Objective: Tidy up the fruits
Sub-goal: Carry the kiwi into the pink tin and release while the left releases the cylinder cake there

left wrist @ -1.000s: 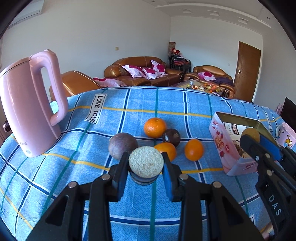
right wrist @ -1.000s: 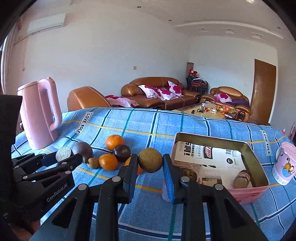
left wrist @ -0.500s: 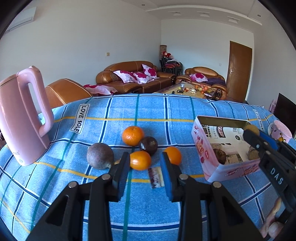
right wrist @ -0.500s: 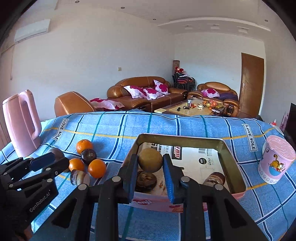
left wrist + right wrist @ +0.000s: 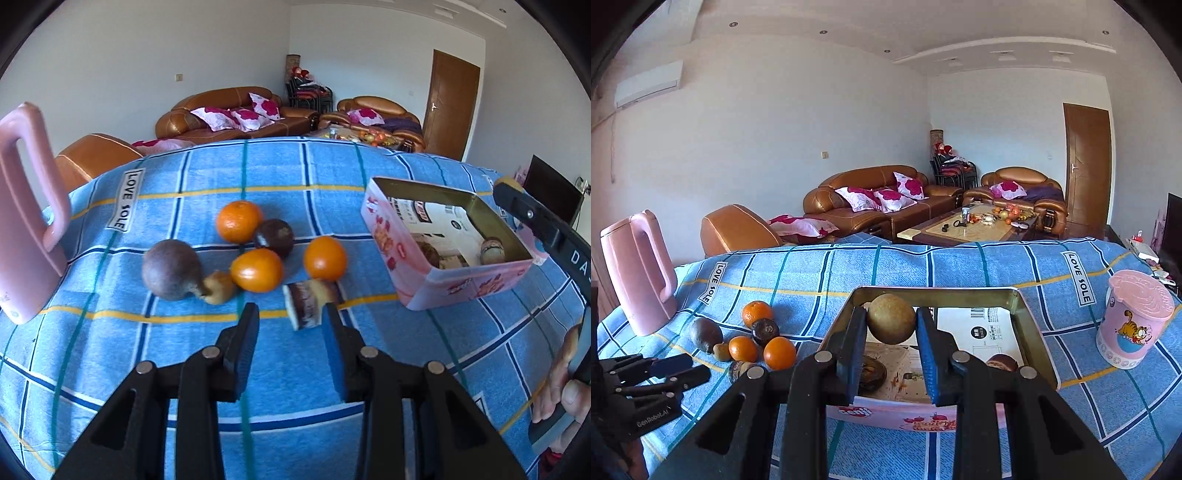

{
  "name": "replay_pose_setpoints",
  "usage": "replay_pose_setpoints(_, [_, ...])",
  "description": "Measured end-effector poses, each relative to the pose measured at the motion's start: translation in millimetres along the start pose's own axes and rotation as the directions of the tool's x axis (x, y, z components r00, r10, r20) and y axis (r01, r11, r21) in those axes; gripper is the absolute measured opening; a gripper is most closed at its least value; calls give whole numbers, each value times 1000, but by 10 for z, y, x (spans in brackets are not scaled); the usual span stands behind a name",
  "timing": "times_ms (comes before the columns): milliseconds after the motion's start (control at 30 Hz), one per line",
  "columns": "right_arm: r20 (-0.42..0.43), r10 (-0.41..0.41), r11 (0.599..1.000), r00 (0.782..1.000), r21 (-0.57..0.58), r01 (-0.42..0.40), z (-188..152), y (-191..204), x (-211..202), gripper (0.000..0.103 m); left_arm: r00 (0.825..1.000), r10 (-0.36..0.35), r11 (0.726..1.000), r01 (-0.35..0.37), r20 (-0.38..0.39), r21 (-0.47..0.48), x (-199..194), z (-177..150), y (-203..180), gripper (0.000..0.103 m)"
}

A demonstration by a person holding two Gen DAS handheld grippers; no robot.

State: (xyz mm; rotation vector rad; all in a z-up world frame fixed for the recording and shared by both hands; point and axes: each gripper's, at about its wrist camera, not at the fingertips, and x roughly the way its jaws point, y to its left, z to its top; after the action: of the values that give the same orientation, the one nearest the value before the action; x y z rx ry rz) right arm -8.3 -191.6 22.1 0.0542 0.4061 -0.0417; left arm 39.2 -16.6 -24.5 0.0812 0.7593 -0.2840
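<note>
My right gripper (image 5: 891,325) is shut on a round tan-brown fruit (image 5: 891,322) and holds it above the open pink tin box (image 5: 1032,328), which holds a few dark fruits. My left gripper (image 5: 290,321) is open and empty, just above the cloth. A small brown cylinder-shaped piece (image 5: 308,304) lies on its side right in front of its fingertips. Beyond it lie three oranges (image 5: 239,220), (image 5: 256,270), (image 5: 325,257), a dark passion fruit (image 5: 275,232), a large purple-brown fruit (image 5: 171,269) and a small tan fruit (image 5: 218,287).
A pink kettle (image 5: 26,236) stands at the table's left; it also shows in the right wrist view (image 5: 639,273). A pink lidded cup (image 5: 1132,319) stands right of the box. The blue checked cloth (image 5: 295,391) covers the table. Sofas stand beyond.
My left gripper let go of the cylinder-shaped piece, which now lies on the cloth, and its jaws stand open. My right gripper carried the tan fruit from the fruit pile to above the box.
</note>
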Motion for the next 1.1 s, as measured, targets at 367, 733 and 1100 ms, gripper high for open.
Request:
replay_pose_setpoints(367, [-18, -10, 1000, 1000, 26, 11, -4, -102, 67, 29, 994, 39, 998, -43, -106, -37, 407, 169, -159, 31])
replay_pose_setpoints(733, [26, -70, 997, 997, 33, 70, 64, -307, -9, 29, 998, -5, 999, 8, 68, -39, -4, 225, -226, 31])
replay_pose_setpoints(1100, [-42, -125, 989, 991, 71, 128, 79, -837, 212, 29, 994, -59, 996, 53, 89, 65, 173, 660, -1022, 31])
